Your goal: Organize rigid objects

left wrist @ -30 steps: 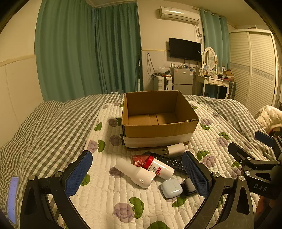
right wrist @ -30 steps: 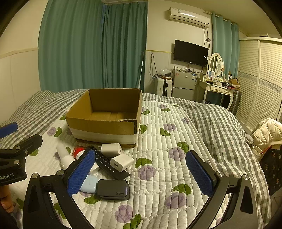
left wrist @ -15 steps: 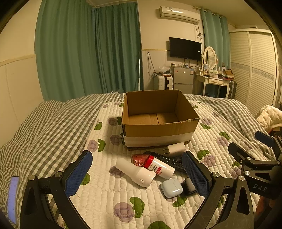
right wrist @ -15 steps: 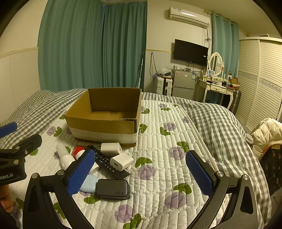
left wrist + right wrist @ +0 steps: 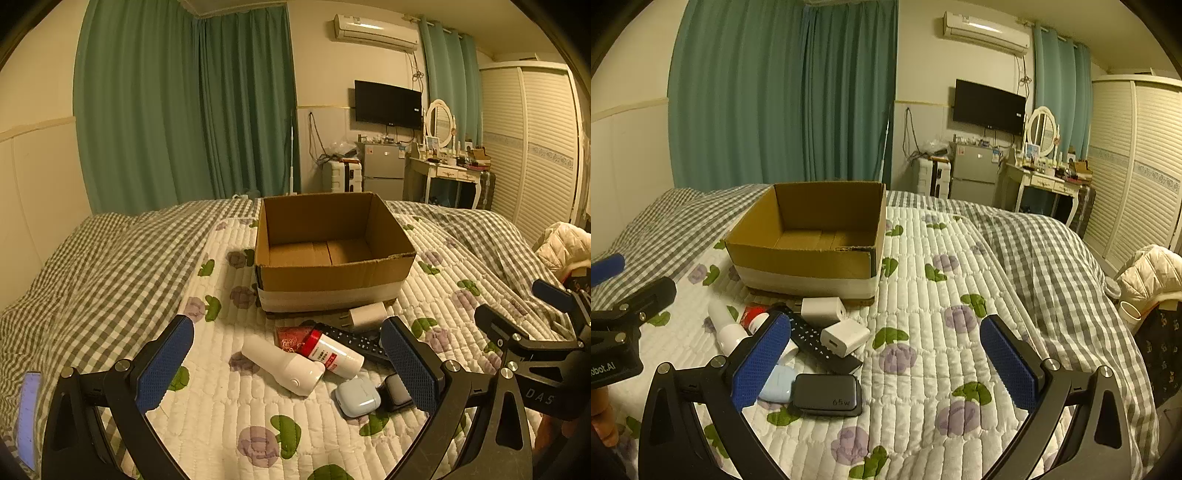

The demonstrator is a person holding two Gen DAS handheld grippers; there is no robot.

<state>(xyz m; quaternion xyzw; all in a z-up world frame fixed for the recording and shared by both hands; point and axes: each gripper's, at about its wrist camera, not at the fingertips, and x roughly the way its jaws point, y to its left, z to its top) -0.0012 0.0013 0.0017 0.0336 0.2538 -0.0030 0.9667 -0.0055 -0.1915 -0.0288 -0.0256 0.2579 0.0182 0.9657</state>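
I have both claws hanging above the bed [image 5: 122,266], spread wide and gripping nothing: the left claw [image 5: 284,365] over the cluster of small things, the right claw [image 5: 886,363] over bare quilt beside it. The cardboard box [image 5: 332,251] sits open and looks empty just behind the pile, I judge so that each piece needs only a short carry forward. Heaped at its front wall lie a white charger [image 5: 367,314], a second charger [image 5: 844,336] resting on the black remote [image 5: 820,343], a red-capped bottle [image 5: 330,354], a white cylinder [image 5: 282,363], a pale blue earbud case [image 5: 357,397] and a dark power bank [image 5: 827,395] (marked 65w). Nothing is sorted yet.
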